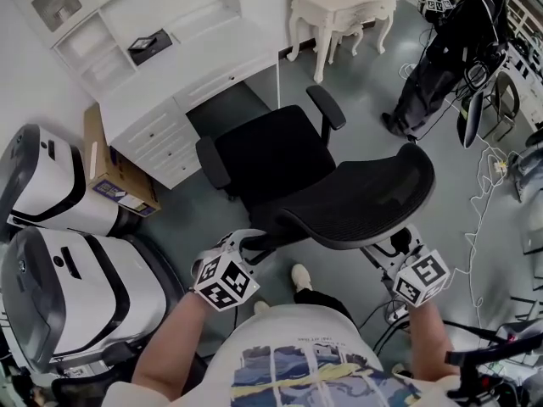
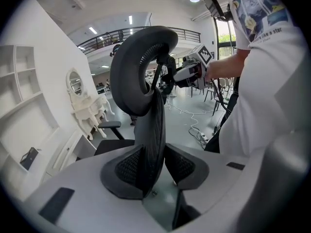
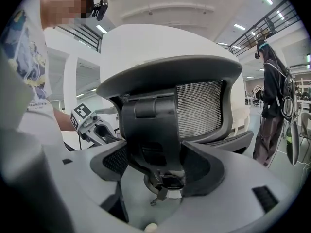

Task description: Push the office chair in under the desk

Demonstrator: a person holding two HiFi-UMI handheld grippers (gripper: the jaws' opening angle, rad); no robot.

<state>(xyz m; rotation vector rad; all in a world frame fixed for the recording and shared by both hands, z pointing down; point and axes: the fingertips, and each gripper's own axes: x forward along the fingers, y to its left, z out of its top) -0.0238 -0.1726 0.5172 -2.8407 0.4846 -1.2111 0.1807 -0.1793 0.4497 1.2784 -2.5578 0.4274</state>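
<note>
The black office chair [image 1: 276, 159] stands on the grey floor, its seat facing the opening of the white desk [image 1: 199, 62] and its mesh backrest [image 1: 365, 197] toward me. My left gripper [image 1: 249, 246] is at the backrest's left edge. In the left gripper view that mesh edge [image 2: 154, 130] runs between the jaws of the left gripper [image 2: 154, 171] with both pads against it. My right gripper [image 1: 392, 248] reaches under the backrest from behind. In the right gripper view its jaws [image 3: 160, 171] flank the chair's black back support [image 3: 150, 130] and the pads touch it.
Two white and black machines [image 1: 59, 185] [image 1: 76, 287] and a cardboard box [image 1: 114, 172] stand left of the chair. A white ornate table [image 1: 339, 11] is beyond the desk. A person in dark clothes [image 1: 441, 58] stands at the right, with cables [image 1: 484, 219] on the floor.
</note>
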